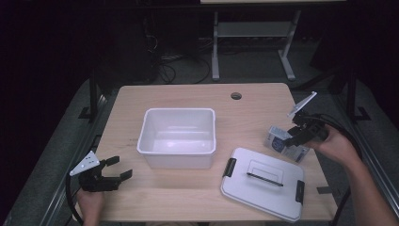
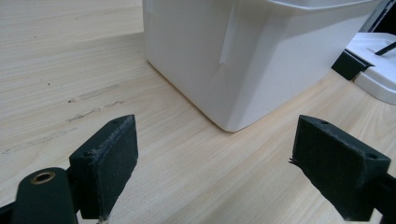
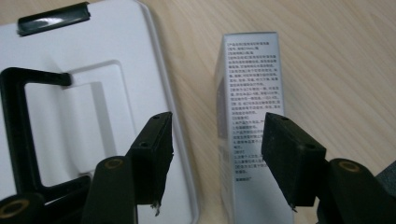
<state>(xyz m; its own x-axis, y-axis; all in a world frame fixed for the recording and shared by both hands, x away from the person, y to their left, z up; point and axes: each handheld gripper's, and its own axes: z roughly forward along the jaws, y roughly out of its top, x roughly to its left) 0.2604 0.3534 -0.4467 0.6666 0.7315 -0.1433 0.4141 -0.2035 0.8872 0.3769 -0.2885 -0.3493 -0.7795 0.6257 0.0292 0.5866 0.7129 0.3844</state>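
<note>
On the near left corner of the wooden table (image 1: pixel 127 101), the left gripper (image 1: pixel 115 168) rests in the person's left hand (image 1: pixel 89 200) with its jaws spread wide and nothing between them, aimed at the near corner of the white bin (image 1: pixel 178 136). That bin stands open at the table's middle. Right of it, at the near edge, lies the white lid (image 1: pixel 263 182), flat, with a black handle and black latches. Just beyond the lid's right end lies a small printed box (image 1: pixel 282 141); the right gripper (image 1: pixel 294 136) hangs over it, jaws parted, the box between the pads but not squeezed.
</note>
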